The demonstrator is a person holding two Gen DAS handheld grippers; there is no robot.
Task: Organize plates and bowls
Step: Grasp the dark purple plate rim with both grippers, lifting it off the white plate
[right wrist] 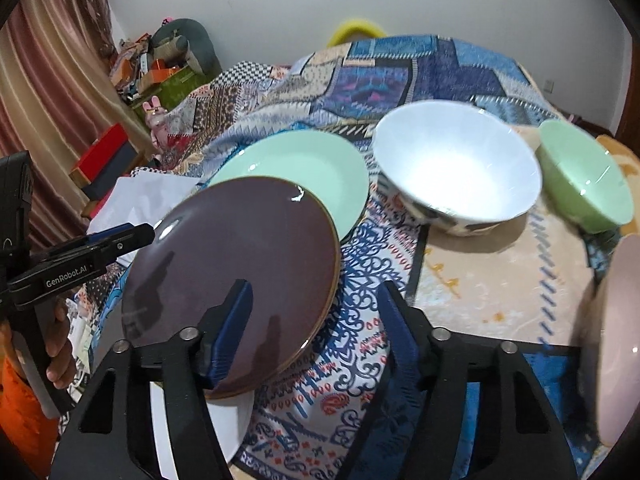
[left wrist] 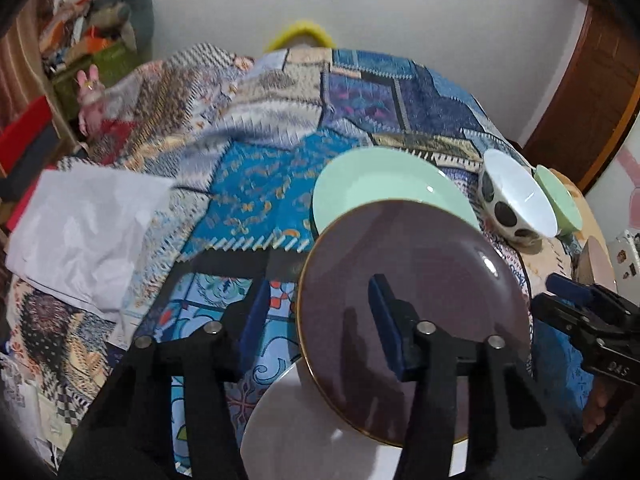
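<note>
My left gripper [left wrist: 316,320] spread wide, brown plate [left wrist: 412,316] over my right finger (tilted); my right gripper [right wrist: 316,320] likewise agape; white bowl [right wrist: 456,168] ahead

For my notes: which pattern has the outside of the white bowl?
Black spots on the white bowl; clearest in the left wrist view.

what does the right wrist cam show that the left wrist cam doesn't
Only the right wrist view shows the white bowl's inside fully, a pink dish at the right edge, and the left gripper from the side. Only the left wrist view shows the white bowl's black spots and the right gripper from the side. Both show the brown plate, mint plate, green bowl and white plate.
</note>
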